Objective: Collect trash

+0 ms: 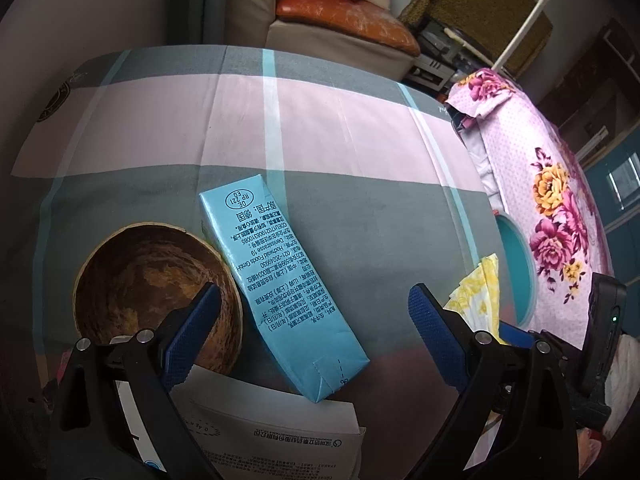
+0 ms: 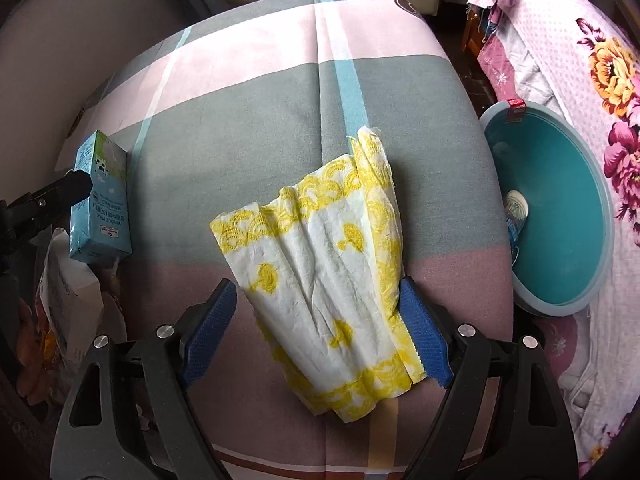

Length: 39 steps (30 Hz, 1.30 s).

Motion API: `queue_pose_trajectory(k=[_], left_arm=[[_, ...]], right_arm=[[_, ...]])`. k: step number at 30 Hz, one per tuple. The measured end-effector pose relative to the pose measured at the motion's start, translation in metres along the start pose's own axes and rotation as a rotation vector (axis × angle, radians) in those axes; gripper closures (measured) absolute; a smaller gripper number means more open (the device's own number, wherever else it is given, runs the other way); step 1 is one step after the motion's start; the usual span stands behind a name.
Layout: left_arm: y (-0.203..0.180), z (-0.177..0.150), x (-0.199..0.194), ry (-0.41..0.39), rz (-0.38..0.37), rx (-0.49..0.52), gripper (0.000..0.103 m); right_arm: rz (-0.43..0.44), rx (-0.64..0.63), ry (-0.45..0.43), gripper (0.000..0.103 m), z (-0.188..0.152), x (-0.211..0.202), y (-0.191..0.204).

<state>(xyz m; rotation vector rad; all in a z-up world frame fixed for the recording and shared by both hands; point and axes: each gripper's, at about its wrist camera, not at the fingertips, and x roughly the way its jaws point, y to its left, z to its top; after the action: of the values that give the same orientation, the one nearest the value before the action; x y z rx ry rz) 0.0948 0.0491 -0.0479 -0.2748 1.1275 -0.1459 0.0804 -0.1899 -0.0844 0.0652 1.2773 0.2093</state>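
Observation:
A light blue milk carton (image 1: 280,276) lies on the checked cloth between the fingers of my open left gripper (image 1: 316,332), touching neither pad; it also shows at the left of the right wrist view (image 2: 102,204). A crumpled white and yellow napkin (image 2: 328,264) lies on the cloth between the fingers of my open right gripper (image 2: 320,332), its right edge against the right pad (image 2: 424,340). The napkin's edge shows in the left wrist view (image 1: 478,292). A teal basin (image 2: 560,208) with a small item inside sits right of the table.
A brown wooden bowl (image 1: 156,292) sits left of the carton, under the left finger. White printed papers (image 1: 276,436) lie at the near edge. A floral pink bedspread (image 1: 560,208) is on the right. A sofa with an orange cushion (image 1: 344,16) stands beyond the table.

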Motion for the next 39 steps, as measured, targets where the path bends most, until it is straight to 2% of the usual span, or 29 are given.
queue_pose_trajectory(k=[3,5,6,7,8,12,14,16,17,23,26,27,29,31,35,39], left_arm=[[0.001,-0.002,0.005,0.015,-0.005,0.002,0.008],[0.000,-0.003,0.009,0.027,-0.009,0.006,0.008],[0.000,-0.003,0.010,0.032,-0.010,0.010,0.008],[-0.001,-0.004,0.011,0.034,-0.008,0.014,0.008],[-0.002,-0.004,0.011,0.033,-0.006,0.018,0.008],[-0.009,-0.006,0.007,-0.005,0.029,0.067,0.012],[-0.014,-0.006,0.007,-0.011,0.056,0.102,0.041],[-0.019,-0.007,0.008,-0.002,0.044,0.123,0.053],[-0.022,-0.008,0.008,-0.002,0.044,0.139,0.055],[-0.043,-0.013,0.011,0.012,-0.003,0.215,0.055],[-0.043,-0.013,0.015,0.038,-0.048,0.207,0.053],[-0.040,-0.012,0.015,0.037,-0.045,0.195,0.051],[-0.035,-0.010,0.012,0.021,-0.028,0.171,0.038],[-0.030,-0.006,0.005,0.004,-0.026,0.153,0.034],[-0.029,0.004,-0.008,-0.040,-0.011,0.150,0.031],[-0.048,0.013,-0.004,-0.040,0.017,0.214,0.031]], right_arm=[[-0.092,-0.061,-0.018,0.038,-0.006,0.001,0.013],[-0.111,-0.072,-0.036,0.064,-0.007,-0.002,0.012],[-0.110,-0.068,-0.037,0.071,-0.007,-0.004,0.010],[-0.099,-0.060,-0.035,0.086,-0.007,-0.004,0.008],[-0.082,-0.045,-0.030,0.091,-0.006,-0.005,0.006],[-0.045,0.002,-0.059,0.092,-0.002,-0.016,-0.001],[-0.025,0.015,-0.074,0.092,0.001,-0.023,-0.002],[-0.009,0.025,-0.087,0.092,0.003,-0.028,-0.001],[0.001,0.029,-0.091,0.092,0.004,-0.030,-0.002],[0.040,0.049,-0.101,0.092,0.002,-0.035,-0.007],[0.060,0.066,-0.104,0.092,0.000,-0.037,-0.012],[0.065,0.071,-0.107,0.092,0.000,-0.038,-0.014],[0.069,0.078,-0.111,0.092,-0.002,-0.040,-0.018],[0.076,0.086,-0.113,0.092,-0.004,-0.040,-0.021],[0.098,0.107,-0.110,0.092,-0.007,-0.038,-0.026],[0.120,0.122,-0.103,0.092,-0.008,-0.034,-0.030]])
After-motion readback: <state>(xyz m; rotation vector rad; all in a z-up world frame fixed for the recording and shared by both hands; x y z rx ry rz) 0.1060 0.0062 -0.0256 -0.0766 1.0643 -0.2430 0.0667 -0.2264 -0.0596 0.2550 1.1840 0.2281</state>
